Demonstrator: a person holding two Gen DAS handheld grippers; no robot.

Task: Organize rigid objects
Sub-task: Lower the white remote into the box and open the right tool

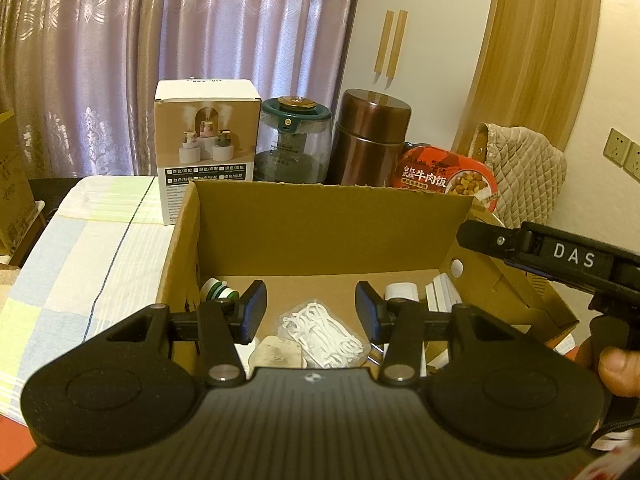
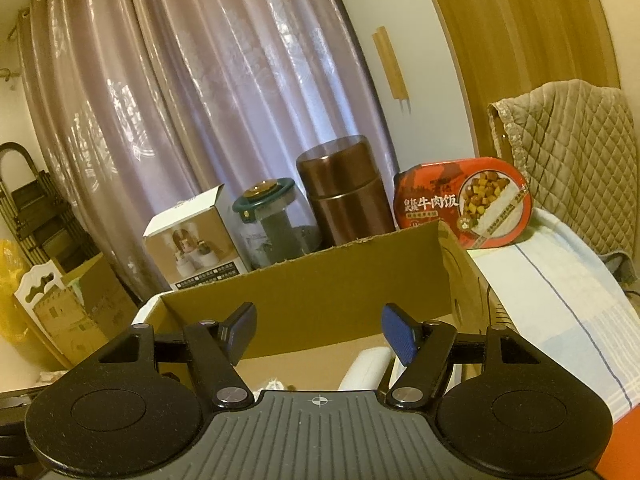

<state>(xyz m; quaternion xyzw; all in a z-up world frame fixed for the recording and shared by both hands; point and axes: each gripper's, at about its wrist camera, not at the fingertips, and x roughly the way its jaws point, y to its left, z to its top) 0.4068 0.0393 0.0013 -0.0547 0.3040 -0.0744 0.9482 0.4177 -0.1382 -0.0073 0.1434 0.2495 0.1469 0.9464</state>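
Canister (image 2: 343, 192), jar (image 2: 276, 220) and humidifier carton (image 2: 192, 246) stand behind cardboard box (image 2: 320, 280).

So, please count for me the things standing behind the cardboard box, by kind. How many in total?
Printed carton: 1
Glass jar with green lid: 1
Brown metal canister: 1
Red instant rice meal: 1
Total: 4, all standing behind the far wall of the cardboard box.

brown cardboard box (image 1: 320, 220), copper-brown canister (image 1: 370, 136)
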